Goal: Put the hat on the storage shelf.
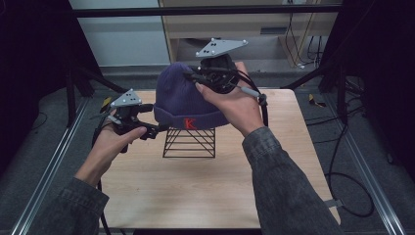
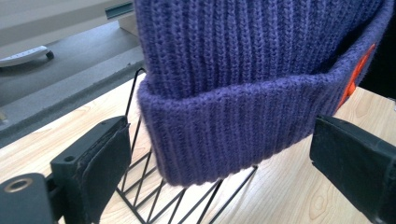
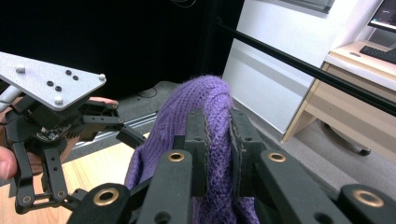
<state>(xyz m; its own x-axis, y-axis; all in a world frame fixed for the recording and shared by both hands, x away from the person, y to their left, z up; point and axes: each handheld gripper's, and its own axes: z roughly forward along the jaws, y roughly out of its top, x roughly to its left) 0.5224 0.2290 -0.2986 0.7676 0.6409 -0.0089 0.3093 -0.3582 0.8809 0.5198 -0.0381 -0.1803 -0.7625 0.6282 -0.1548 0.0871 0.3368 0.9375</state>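
The purple knit beanie (image 1: pixel 183 98) sits on a black wire stand (image 1: pixel 190 142), which rests near the middle of the light wood tabletop (image 1: pixel 205 191). The beanie is ribbed knit with a wide folded cuff (image 2: pixel 233 135) around its lower edge. A red letter "K" (image 1: pixel 190 124) is sewn on the cuff at the side facing the person. In the left gripper view this mark appears as an orange-red patch at the right end of the cuff. The cuff hangs below the top of the stand, so the wire rods emerge from beneath it.

The left tool (image 1: pixel 155 130) is held level at the left side of the cuff. Its jaws stand wide apart, one on each side of the cuff in the left gripper view, and touch no fabric.

The right tool (image 3: pixel 218 140) is at the top of the beanie on the far right side. Its jaws are pressed together on a pinched fold of the crown, with purple knit bulging above the pads (image 3: pixel 201 140).

Both hands reach in from the near edge, in grey denim sleeves (image 1: pixel 288 191).
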